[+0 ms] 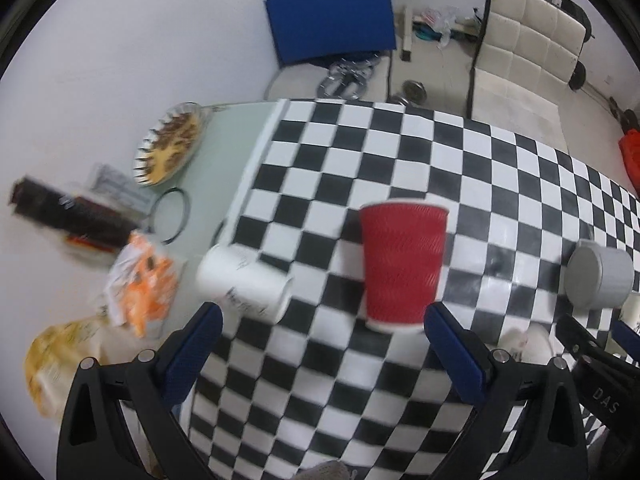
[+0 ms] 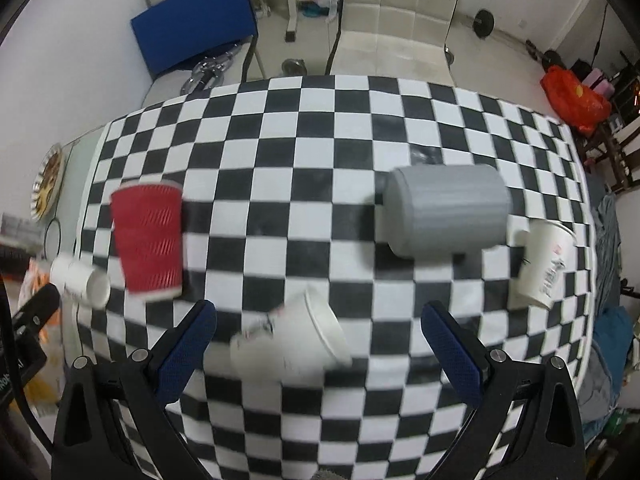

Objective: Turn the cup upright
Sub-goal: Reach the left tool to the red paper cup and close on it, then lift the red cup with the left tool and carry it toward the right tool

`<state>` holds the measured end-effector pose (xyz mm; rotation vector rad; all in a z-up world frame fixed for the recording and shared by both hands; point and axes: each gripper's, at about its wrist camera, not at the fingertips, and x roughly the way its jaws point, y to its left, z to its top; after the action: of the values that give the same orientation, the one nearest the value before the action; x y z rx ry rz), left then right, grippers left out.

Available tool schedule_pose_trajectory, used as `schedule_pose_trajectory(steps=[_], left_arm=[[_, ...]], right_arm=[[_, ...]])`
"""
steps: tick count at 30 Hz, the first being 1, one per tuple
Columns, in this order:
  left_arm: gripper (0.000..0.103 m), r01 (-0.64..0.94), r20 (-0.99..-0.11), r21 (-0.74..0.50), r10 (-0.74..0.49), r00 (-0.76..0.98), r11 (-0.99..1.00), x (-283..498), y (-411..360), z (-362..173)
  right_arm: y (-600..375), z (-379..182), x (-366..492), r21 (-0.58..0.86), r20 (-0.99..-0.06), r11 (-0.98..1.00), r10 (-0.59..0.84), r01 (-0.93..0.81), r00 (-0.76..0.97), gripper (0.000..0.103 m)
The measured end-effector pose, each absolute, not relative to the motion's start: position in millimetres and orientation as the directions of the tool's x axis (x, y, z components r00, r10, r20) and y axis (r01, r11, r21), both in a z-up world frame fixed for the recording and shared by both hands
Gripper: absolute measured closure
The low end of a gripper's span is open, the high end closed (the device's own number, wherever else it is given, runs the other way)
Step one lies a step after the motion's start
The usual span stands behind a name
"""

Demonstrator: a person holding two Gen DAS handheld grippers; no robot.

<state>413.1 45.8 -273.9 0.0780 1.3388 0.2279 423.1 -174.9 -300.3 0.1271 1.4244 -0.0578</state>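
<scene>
A red ribbed paper cup [image 1: 404, 264] stands upright on the checkered tablecloth [image 1: 400, 152], just ahead of my open, empty left gripper [image 1: 322, 320]; it also shows in the right wrist view [image 2: 148, 236]. A white paper cup [image 1: 244, 284] lies on its side at the cloth's left edge. In the right wrist view, another white cup [image 2: 292, 336] lies on its side between the fingers of my open right gripper [image 2: 318, 316]. A grey cup [image 2: 444, 210] lies on its side beyond it. A third white cup [image 2: 544, 260] stands upright at right.
A plate of food [image 1: 168, 144], snack packets [image 1: 140, 284] and dark boxes [image 1: 68, 216] crowd the bare table left of the cloth. White chairs [image 2: 396, 12] and a blue board [image 2: 196, 20] stand beyond the far edge. A red bag [image 2: 576, 96] lies on the floor at right.
</scene>
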Motion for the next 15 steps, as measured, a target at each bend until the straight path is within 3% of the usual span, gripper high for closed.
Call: schedule_pose_trajectory(steps=[7, 15], left_arm=[[0.0, -0.078, -0.979, 0.147, 0.156, 0.133, 0.986, 453, 36, -315], [0.001, -0.028, -0.991, 0.112, 0.113, 0.069, 0.993, 474, 29, -352]], right_arm=[[-179, -334, 463, 0.059, -0.995, 0.989, 0.047, 0.137, 0.09, 0.001], [-180, -363, 481, 0.07, -0.997, 0.987, 0.066, 0.142, 0.036, 0.012]])
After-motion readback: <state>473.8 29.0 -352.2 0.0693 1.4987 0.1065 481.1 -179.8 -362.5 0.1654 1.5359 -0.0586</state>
